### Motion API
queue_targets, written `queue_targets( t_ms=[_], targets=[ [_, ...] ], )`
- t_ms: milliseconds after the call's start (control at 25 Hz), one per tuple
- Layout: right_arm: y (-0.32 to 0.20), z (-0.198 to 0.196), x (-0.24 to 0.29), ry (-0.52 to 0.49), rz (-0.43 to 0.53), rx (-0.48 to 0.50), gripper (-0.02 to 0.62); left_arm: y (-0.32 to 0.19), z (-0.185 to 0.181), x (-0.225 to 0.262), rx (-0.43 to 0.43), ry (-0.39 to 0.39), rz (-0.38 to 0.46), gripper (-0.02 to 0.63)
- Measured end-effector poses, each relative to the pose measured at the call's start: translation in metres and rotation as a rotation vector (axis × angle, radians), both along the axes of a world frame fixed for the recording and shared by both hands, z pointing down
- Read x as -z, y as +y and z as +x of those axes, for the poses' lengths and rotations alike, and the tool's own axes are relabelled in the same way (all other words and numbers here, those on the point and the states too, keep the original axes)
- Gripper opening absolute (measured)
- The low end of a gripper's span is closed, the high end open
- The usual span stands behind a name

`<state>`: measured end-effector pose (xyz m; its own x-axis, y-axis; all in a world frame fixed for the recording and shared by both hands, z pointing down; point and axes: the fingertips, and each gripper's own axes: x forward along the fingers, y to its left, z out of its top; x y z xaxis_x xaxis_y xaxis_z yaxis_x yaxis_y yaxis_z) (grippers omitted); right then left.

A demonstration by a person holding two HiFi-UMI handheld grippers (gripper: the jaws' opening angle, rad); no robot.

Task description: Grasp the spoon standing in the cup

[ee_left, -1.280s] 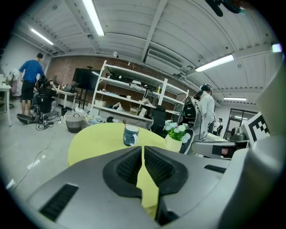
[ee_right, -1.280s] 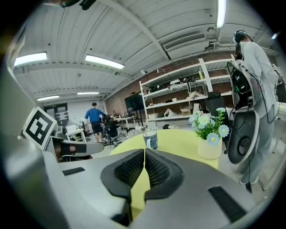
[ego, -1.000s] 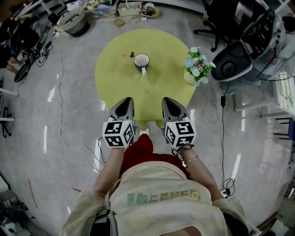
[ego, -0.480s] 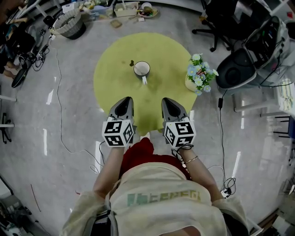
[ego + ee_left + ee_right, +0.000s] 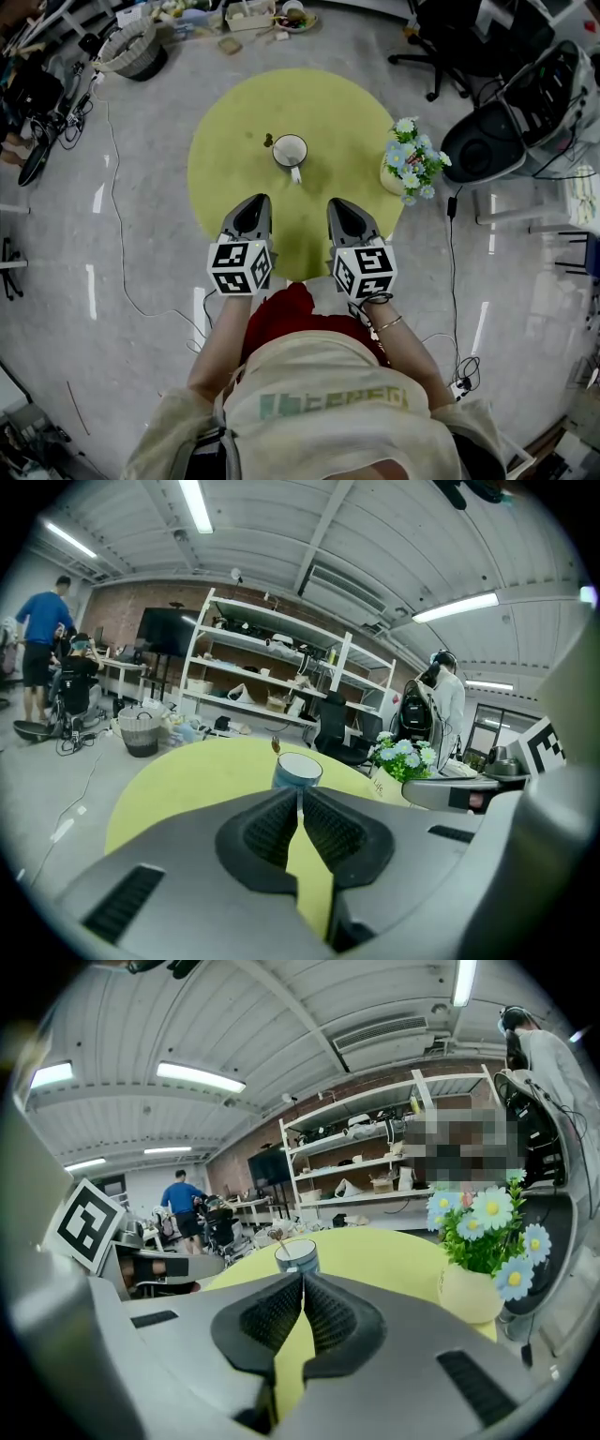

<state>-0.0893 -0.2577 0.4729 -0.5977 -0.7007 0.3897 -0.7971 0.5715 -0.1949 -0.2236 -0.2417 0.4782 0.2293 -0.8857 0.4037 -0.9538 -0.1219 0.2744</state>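
Observation:
A white-rimmed blue cup (image 5: 290, 150) stands near the middle of the round yellow-green table (image 5: 225, 150). A spoon (image 5: 268, 141) stands in it and leans out to the far left. Both grippers hover side by side over the table's near edge, short of the cup. My left gripper (image 5: 254, 202) and right gripper (image 5: 338, 202) are shut and empty. Beyond the touching jaws in the left gripper view are the cup (image 5: 297, 770) and spoon (image 5: 277, 745). From the right gripper view, the cup (image 5: 297, 1256) and spoon (image 5: 277, 1237) sit straight ahead.
A vase of blue and white flowers (image 5: 411, 167) stands at the table's right edge. Office chairs (image 5: 487, 141) are to the right, with a basket (image 5: 129, 45) and clutter at the far left. Cables (image 5: 122, 234) run over the floor. Shelving (image 5: 272, 686) stands behind.
The table and cup have slid down the head view, nearer to the grippers. Both grippers stay shut and level in front of the body.

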Motion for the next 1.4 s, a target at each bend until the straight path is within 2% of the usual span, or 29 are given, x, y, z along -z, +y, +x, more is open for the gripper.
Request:
queue_targets(
  t_ms=[1400],
  targets=[
    [-0.063, -0.033, -0.036, 0.036, -0.068, -0.018, 0.037, -0.098, -0.025, -0.029, -0.049, 0.009, -0.042, 0.037]
  ],
)
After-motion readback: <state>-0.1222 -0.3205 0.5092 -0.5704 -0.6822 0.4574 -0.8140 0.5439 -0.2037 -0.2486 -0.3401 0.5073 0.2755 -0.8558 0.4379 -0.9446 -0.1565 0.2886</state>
